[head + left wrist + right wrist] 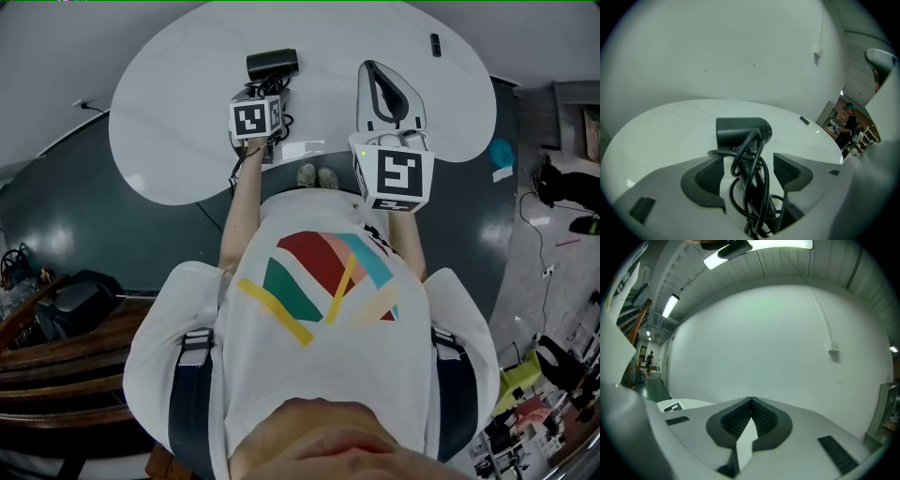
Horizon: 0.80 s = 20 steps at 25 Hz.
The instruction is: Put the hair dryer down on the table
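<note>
step: release, seemingly done – black barrel-nosed plastic hair dryer [743,133] lying on round white table [665,131], black cord [740,206] looped over handle | left gripper [750,169]: jaws wide apart either side of handle, pads off it | right gripper [751,420]: jaws together, empty | next: probably straight back-out of left gripper, clear of cord loops

No legible text, label, brand or number shows anywhere.
</note>
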Each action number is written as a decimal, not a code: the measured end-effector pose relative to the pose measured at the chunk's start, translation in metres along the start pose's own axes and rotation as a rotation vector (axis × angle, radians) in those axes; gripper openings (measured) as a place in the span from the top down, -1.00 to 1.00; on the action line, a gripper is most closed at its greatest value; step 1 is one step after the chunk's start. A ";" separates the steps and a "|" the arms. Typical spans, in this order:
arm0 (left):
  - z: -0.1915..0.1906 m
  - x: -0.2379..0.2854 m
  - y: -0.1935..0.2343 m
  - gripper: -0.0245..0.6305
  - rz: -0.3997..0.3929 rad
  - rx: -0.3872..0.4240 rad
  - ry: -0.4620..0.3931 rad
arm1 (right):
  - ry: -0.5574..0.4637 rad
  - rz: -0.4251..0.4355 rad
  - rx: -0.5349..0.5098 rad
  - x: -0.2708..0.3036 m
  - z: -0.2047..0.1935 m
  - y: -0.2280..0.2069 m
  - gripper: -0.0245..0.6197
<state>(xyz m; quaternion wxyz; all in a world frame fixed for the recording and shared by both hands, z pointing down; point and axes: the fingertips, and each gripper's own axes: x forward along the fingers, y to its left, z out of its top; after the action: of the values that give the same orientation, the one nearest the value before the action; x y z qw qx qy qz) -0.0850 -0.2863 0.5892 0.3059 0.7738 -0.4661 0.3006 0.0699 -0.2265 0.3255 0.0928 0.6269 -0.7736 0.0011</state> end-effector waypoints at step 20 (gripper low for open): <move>0.147 -0.140 -0.007 -0.06 0.136 0.123 -0.474 | -0.111 0.023 -0.029 0.000 0.038 -0.001 0.90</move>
<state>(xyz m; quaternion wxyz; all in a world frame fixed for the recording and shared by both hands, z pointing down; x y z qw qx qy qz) -0.1065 -0.3197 0.3895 0.1193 0.8068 -0.5566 0.1583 0.0656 -0.2312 0.2882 0.0588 0.6155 -0.7847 -0.0440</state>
